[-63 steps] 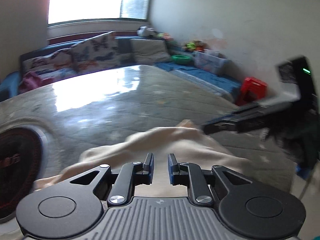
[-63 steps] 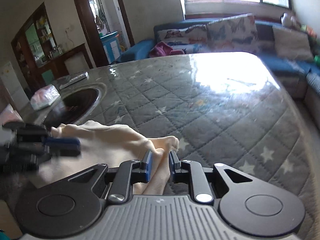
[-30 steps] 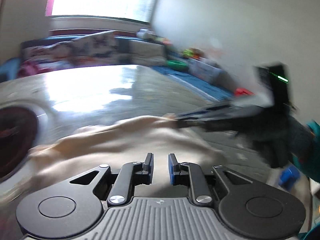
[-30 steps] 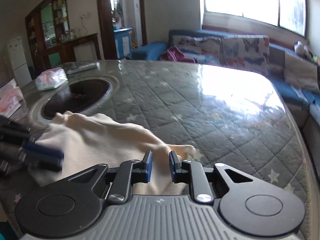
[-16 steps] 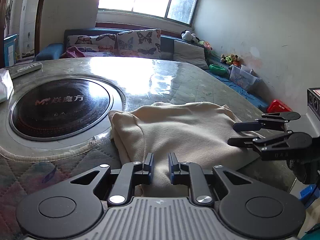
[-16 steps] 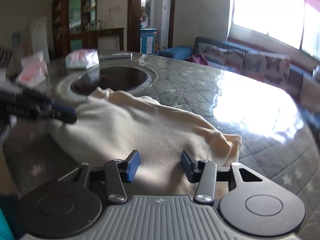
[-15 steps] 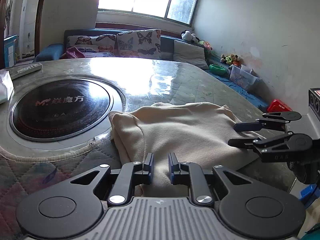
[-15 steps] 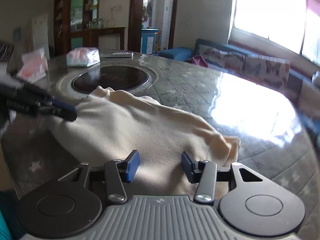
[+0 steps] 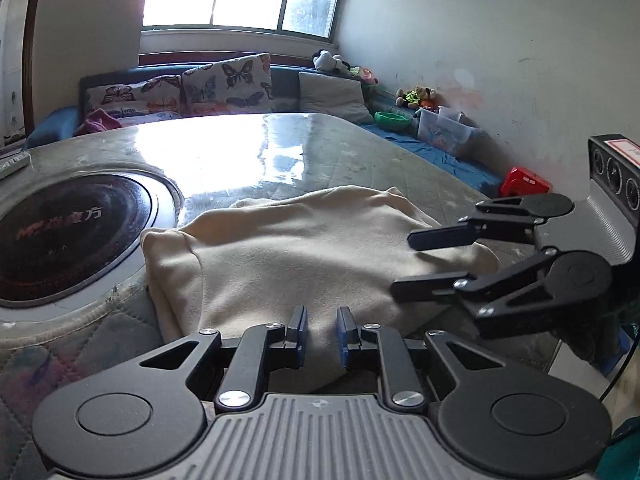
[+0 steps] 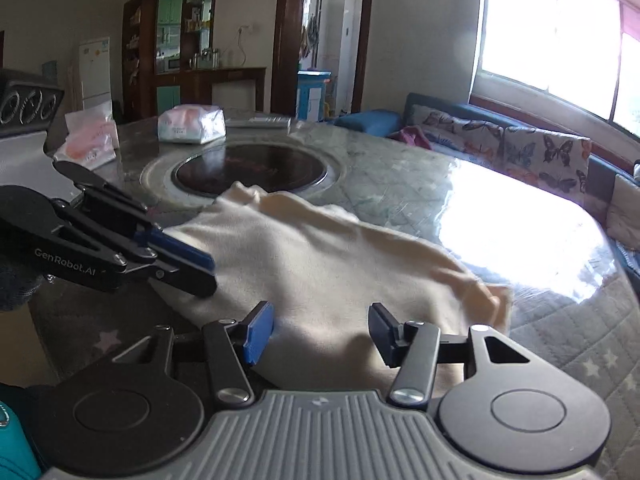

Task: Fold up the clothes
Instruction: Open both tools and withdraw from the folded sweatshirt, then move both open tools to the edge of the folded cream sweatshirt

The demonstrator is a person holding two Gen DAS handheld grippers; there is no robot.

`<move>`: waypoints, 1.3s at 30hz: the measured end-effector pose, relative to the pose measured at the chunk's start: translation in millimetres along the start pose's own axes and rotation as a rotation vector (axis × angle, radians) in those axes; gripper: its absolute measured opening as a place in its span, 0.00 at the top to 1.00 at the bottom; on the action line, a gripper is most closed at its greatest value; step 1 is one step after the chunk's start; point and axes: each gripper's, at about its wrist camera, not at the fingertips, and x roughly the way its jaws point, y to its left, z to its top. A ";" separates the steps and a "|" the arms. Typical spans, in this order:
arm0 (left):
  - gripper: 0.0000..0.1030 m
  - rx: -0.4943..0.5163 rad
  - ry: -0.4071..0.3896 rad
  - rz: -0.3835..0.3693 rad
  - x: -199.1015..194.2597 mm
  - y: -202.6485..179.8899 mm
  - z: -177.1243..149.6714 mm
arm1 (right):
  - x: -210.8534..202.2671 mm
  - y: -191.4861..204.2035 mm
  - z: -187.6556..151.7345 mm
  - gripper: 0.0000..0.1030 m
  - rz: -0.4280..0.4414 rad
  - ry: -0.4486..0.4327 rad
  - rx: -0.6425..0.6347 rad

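Two sets of tongs over one cream garment (image 9: 304, 248), and the fold has just been laid down on the quilted worktop (image 10: 560, 344). The garment sits lower centre in both views, a doubled slab of soft cloth, its left edge just beside the round dark hob plate (image 9: 60, 236) set into the worktop at the left of the left wrist view.

The right tongs (image 10: 320, 332) have just been opening: the jaws now stand well apart at the bottom of the right wrist view, cloth showing in the gap but neither pad pressing on it. That reads as a let-go, so this corner looks delivered.

The left tongs (image 9: 322, 330), at the bottom centre of the left wrist view, are narrowed to a slim gap with cream cloth showing between the blue pads. Whether they actually pinch that near edge I cannot tell; the fabric runs under the pads and the contact is hidden.

By my reading the step in hand is the end of a fold: one side freed, the other yet to be freed or carried on. The far right corner (image 10: 492, 300) lies a little rumpled at right of centre in the right wrist view, and the left edge bulges rather than lying flat.

The next move calls for the left tongs to open cleanly without dragging the top layer, then both to find a fresh edge for the next fold. Soft fabric like this will likely slide on the glossy cover, so a low, slow lift is the safe bet
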 end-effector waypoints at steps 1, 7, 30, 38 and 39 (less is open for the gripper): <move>0.83 -0.008 -0.002 -0.002 -0.9 1.4 1.5 | -2.9 -1.5 -0.4 0.48 -0.008 -0.003 0.008; 0.83 -0.015 -0.016 -0.011 1.3 2.9 12.7 | -6.8 -9.3 -12.6 0.50 -0.036 0.030 0.048; 0.83 -0.148 -0.023 0.084 53.3 65.6 57.4 | -10.5 -28.4 -16.5 0.46 -0.098 0.035 0.084; 0.83 -0.148 -0.017 0.095 63.1 66.4 61.7 | -7.5 -30.2 -13.4 0.44 -0.095 0.037 0.077; 0.83 -0.152 -0.027 0.092 57.7 66.7 61.2 | -8.7 -30.0 -13.0 0.42 -0.097 0.034 0.078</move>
